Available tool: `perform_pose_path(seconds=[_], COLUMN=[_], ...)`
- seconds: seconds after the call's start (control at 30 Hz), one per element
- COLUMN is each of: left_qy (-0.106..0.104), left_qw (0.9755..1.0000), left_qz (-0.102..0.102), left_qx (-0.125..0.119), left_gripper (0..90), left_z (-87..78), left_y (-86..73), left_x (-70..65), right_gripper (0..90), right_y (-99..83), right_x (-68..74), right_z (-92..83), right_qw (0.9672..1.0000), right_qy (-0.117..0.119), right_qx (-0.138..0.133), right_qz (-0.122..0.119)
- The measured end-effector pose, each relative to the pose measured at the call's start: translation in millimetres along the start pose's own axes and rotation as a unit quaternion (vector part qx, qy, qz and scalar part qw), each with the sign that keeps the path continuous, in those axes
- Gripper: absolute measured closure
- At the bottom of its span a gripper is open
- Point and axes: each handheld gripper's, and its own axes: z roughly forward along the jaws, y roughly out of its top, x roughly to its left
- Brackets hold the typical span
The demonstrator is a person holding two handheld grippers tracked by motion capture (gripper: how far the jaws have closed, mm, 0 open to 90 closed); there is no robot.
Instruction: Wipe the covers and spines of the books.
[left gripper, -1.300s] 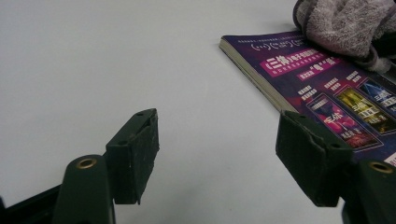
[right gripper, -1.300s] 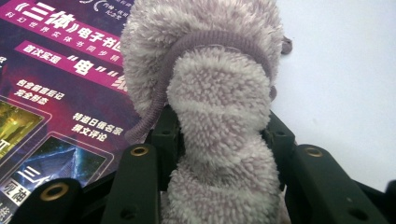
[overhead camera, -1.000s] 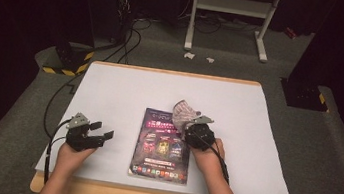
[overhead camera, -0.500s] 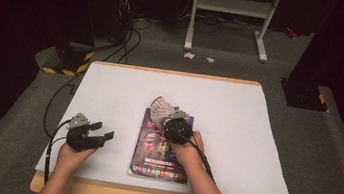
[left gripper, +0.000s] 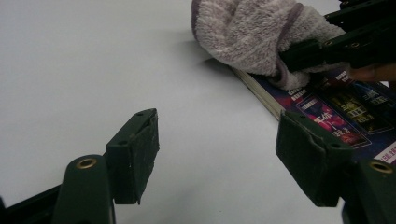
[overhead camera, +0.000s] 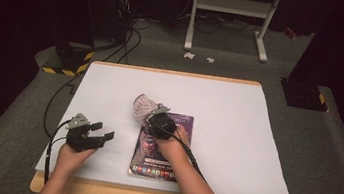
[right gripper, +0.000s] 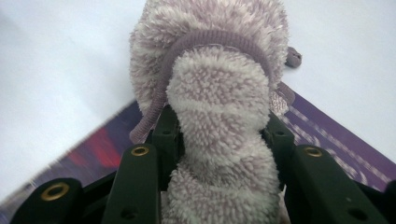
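a fluffy lilac-and-white striped cloth (right gripper: 219,102) is bunched and pressed onto the far corner of a flat purple magazine (overhead camera: 163,149).

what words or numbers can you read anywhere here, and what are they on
None can be read for certain.
Booklet cover: light title lines near the top and a row of small coloured marks along the bottom edge, all too small.
Same cover in the left gripper view: panels of lettering, too blurred.
Fluffy cloth: no text.
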Motion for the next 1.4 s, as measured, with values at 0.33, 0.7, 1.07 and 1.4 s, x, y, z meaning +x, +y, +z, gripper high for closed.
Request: perform_pose_path(seconds=[0.33, 0.7, 1.07, 1.4], left_qy=[-0.003, -0.004, -0.004, -0.001], left_qw=[1.0000, 1.0000, 0.9998, 0.9996], left_qz=[-0.001, 0.004, 0.011, 0.018], left_qx=[-0.001, 0.005, 0.015, 0.023], left_gripper=[30.5, 30.5, 30.5, 30.5], left_z=[0.4, 2.1, 6.3, 10.8], left_y=[0.0, -0.9, -2.3, -3.6], left_x=[0.1, -1.1, -5.6, -10.8], right_gripper=[59.4, 59.2, 59.0, 58.9], right_y=[18.6, 12.7, -19.5, -47.8], right_x=[3.0, -25.4, -68.4, -103.7], right_z=[16.5, 17.2, -5.8, -28.0], right_qw=[1.0000, 0.9991, 0.9962, 0.9919], right_qy=[-0.002, -0.031, -0.065, -0.089], right_qx=[0.002, 0.010, 0.015, 0.015], right_qz=[0.002, 0.029, 0.057, 0.089])
